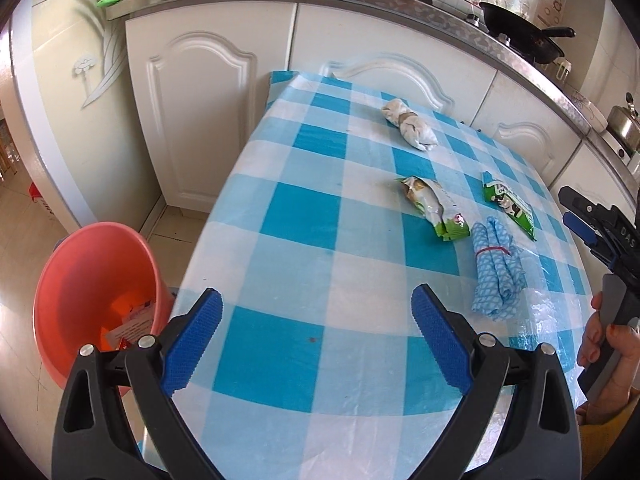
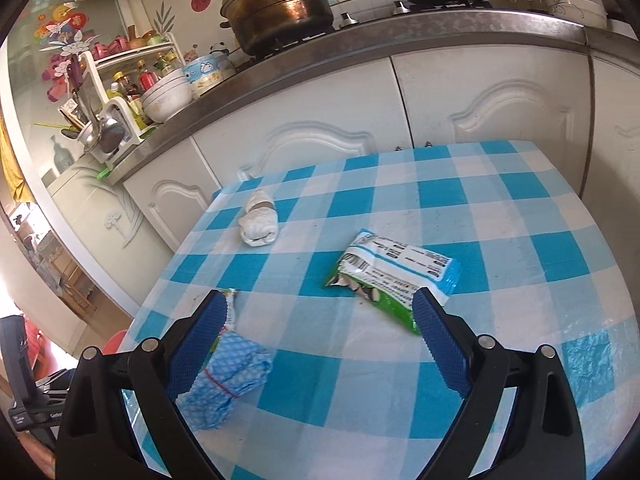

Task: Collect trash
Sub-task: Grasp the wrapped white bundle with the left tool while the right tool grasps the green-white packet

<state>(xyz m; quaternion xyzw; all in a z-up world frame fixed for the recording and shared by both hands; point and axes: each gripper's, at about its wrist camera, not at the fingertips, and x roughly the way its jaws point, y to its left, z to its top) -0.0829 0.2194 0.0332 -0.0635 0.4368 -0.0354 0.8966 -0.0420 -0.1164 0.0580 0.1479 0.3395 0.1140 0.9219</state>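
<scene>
Checked blue tablecloth (image 1: 320, 216) carries two crinkled green-and-white wrappers (image 1: 434, 210) (image 2: 394, 276), a white wad (image 1: 410, 124), perhaps tissue, and a rolled blue cloth (image 1: 496, 268). Left gripper (image 1: 318, 316) and right gripper (image 2: 320, 314) gape wide, empty. Pink bin (image 1: 96, 280) stands left.

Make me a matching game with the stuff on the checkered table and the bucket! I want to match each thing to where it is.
Things:
1. pink plastic bucket
2. crumpled white paper wad
3. rolled blue cloth tied with a red band
4. big brass-coloured pot

Places:
A. on the stove on the counter
B. on the floor beside the table
C. far end of the table, nearest the cabinets
D. near edge of the table, next to the green wrappers

Pairs: 1-B, 2-C, 3-D, 4-A
</scene>
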